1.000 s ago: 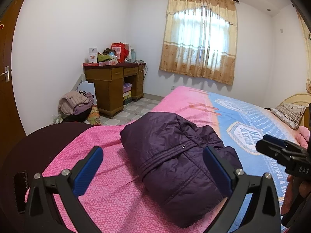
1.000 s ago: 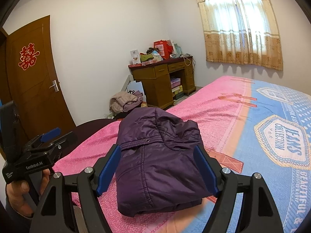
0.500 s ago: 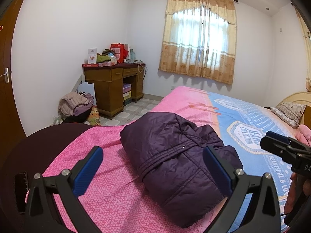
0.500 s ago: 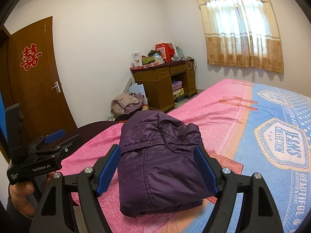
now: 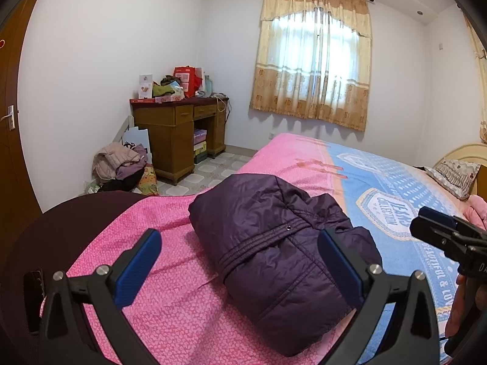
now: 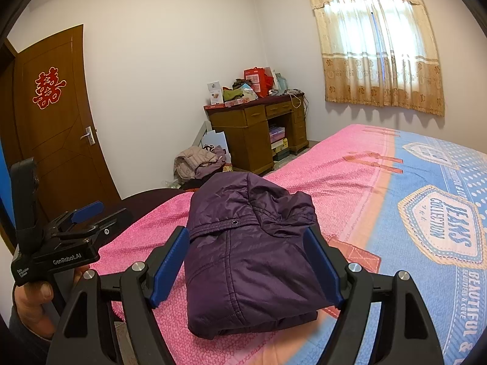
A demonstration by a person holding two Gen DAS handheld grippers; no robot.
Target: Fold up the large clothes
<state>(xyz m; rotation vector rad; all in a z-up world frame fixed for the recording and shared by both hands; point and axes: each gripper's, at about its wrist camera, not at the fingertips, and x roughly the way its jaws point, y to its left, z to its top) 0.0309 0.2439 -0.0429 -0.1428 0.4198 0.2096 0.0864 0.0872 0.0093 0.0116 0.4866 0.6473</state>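
A dark purple padded jacket (image 5: 274, 243) lies folded into a compact bundle on the pink and blue bedspread (image 5: 170, 298); it also shows in the right wrist view (image 6: 249, 252). My left gripper (image 5: 240, 264) is open and empty, held above the bed just in front of the jacket. My right gripper (image 6: 246, 264) is open and empty, hovering over the near end of the jacket. Each gripper shows at the edge of the other's view, the right one (image 5: 450, 237) and the left one (image 6: 76, 228).
A wooden desk (image 6: 258, 133) with clutter stands by the far wall under a curtained window (image 5: 313, 73). A pile of clothes (image 5: 121, 164) lies on the floor beside it. A brown door (image 6: 61, 140) is at left. A pillow (image 5: 456, 176) lies at the bed's head.
Both grippers have pulled back and risen slightly from the folded jacket. The jacket has not moved. Both stay open.
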